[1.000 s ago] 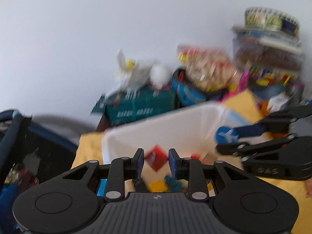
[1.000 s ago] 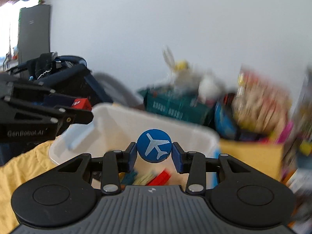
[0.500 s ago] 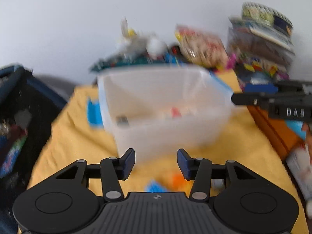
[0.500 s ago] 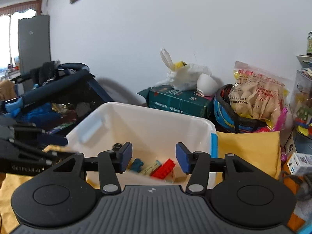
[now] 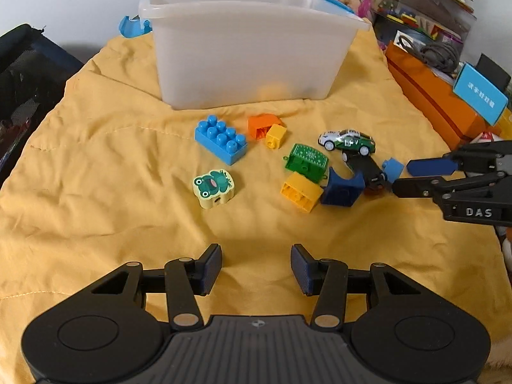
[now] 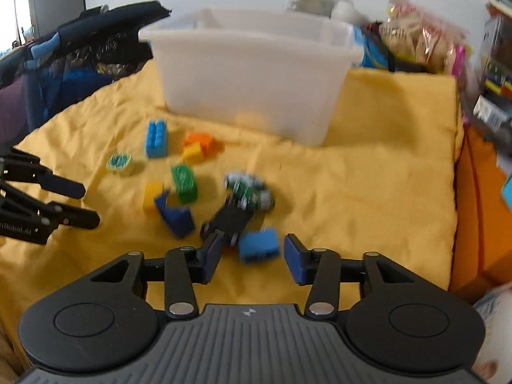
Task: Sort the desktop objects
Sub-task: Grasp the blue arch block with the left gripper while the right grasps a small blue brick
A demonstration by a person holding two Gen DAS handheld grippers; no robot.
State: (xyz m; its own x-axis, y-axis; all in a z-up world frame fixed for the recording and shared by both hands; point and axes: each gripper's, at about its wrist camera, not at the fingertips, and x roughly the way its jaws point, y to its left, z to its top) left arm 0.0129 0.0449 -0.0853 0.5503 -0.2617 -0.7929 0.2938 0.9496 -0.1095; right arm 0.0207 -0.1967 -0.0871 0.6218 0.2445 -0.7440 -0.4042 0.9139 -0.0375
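A: Where are your tools?
B: Your left tool [image 5: 256,267] hangs spread and empty over the yellow cloth [image 5: 96,160]. Your right tool [image 6: 252,260] is closing, nothing pinched; the small blue block [image 6: 258,245] lies between its jaws, near the white bin [image 6: 252,73].

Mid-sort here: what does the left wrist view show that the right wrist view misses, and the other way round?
Only the left wrist view: the left claw head-on, open and empty above bare cloth, and the grey cable on the orange box.

Only the right wrist view: the right claw head-on, its jaws closing around the small blue block, pads not yet touching, and the dark netted frame at left.

Both: the white bin, yellow cloth, frog block, studded blue brick and green toy car.
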